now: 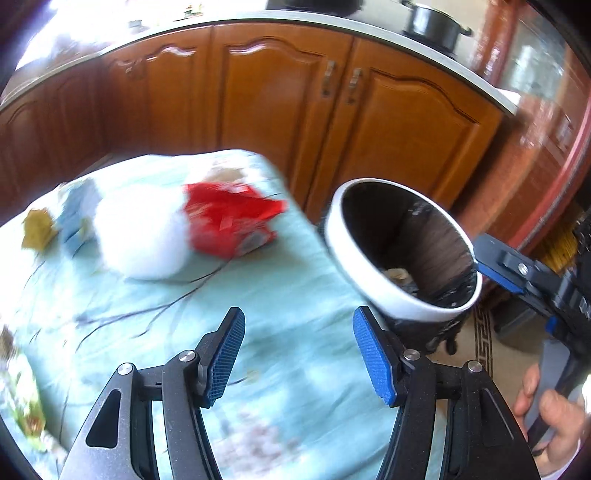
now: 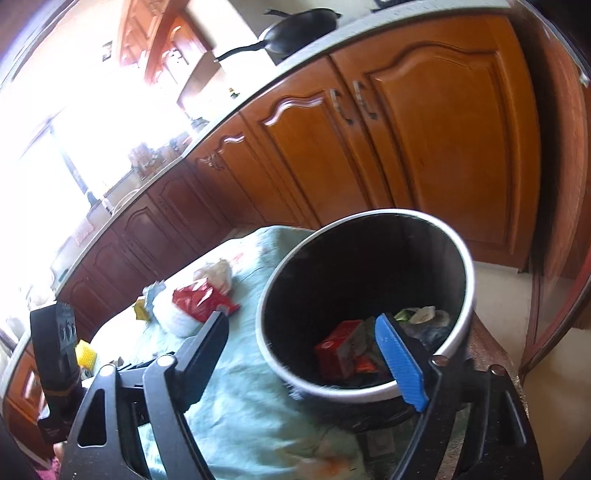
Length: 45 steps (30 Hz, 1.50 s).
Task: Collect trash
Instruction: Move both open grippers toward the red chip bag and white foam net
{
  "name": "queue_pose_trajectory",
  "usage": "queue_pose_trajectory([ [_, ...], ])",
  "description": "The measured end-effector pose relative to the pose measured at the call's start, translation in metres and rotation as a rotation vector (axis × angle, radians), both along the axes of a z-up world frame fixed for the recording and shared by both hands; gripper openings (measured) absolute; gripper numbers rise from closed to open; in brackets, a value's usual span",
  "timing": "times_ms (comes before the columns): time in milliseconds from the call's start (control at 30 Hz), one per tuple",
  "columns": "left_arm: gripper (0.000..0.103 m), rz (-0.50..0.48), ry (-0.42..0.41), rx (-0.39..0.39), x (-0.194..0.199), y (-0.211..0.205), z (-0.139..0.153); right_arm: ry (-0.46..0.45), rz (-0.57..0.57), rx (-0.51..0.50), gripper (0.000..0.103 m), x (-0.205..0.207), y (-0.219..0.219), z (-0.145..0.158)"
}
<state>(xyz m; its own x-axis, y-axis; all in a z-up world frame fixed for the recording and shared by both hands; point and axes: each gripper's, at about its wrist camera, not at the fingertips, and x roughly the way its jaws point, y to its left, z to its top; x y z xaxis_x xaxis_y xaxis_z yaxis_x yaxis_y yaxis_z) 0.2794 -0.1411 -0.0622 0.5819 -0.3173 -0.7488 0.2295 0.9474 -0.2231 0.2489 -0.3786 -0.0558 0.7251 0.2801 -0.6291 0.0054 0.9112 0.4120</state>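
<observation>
A black trash bin with a white rim (image 1: 402, 258) stands at the right edge of a table covered in a pale green cloth (image 1: 229, 302). In the right wrist view the bin (image 2: 365, 295) holds a red carton (image 2: 338, 350) and other crumpled waste. On the cloth lie a red wrapper (image 1: 229, 221), a white crumpled bag (image 1: 144, 236), a pale blue scrap (image 1: 77, 214) and a yellow scrap (image 1: 37, 229). My left gripper (image 1: 299, 354) is open and empty above the cloth, left of the bin. My right gripper (image 2: 314, 350) is open and empty, its right finger over the bin's mouth.
Wooden kitchen cabinets (image 1: 288, 96) run behind the table under a counter with a black pot (image 1: 432, 22) and a frying pan (image 2: 295, 29). A patterned rug (image 1: 484, 343) lies on the floor by the bin. More scraps (image 1: 22, 402) lie at the cloth's left edge.
</observation>
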Motion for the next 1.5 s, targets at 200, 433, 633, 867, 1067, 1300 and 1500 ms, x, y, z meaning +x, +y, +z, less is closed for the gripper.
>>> queue_pose_trajectory([
  [200,0.061,0.105,-0.003,-0.01,-0.018,0.042,0.0,-0.012,0.066,-0.041,0.087,-0.004,0.045,-0.003],
  [433,0.062,0.195,0.005,-0.015,-0.028,0.082,0.0,0.0,0.132,-0.072,0.087,-0.001,0.086,-0.011],
  [633,0.062,0.232,0.006,-0.024,-0.024,0.103,0.001,0.002,0.165,-0.07,0.087,0.011,0.107,-0.015],
  [867,0.062,0.249,0.007,-0.015,-0.008,0.112,-0.002,0.02,0.183,-0.066,0.087,0.037,0.126,-0.025],
  [1067,0.062,0.233,0.014,-0.005,0.019,0.113,-0.009,0.038,0.205,-0.084,0.087,0.062,0.137,-0.033],
  [1300,0.062,0.187,0.008,0.002,0.049,0.11,-0.014,0.052,0.229,-0.074,0.087,0.086,0.139,-0.036],
  [1500,0.062,0.145,0.002,-0.003,0.068,0.107,-0.02,0.073,0.262,-0.069,0.079,0.102,0.141,-0.042],
])
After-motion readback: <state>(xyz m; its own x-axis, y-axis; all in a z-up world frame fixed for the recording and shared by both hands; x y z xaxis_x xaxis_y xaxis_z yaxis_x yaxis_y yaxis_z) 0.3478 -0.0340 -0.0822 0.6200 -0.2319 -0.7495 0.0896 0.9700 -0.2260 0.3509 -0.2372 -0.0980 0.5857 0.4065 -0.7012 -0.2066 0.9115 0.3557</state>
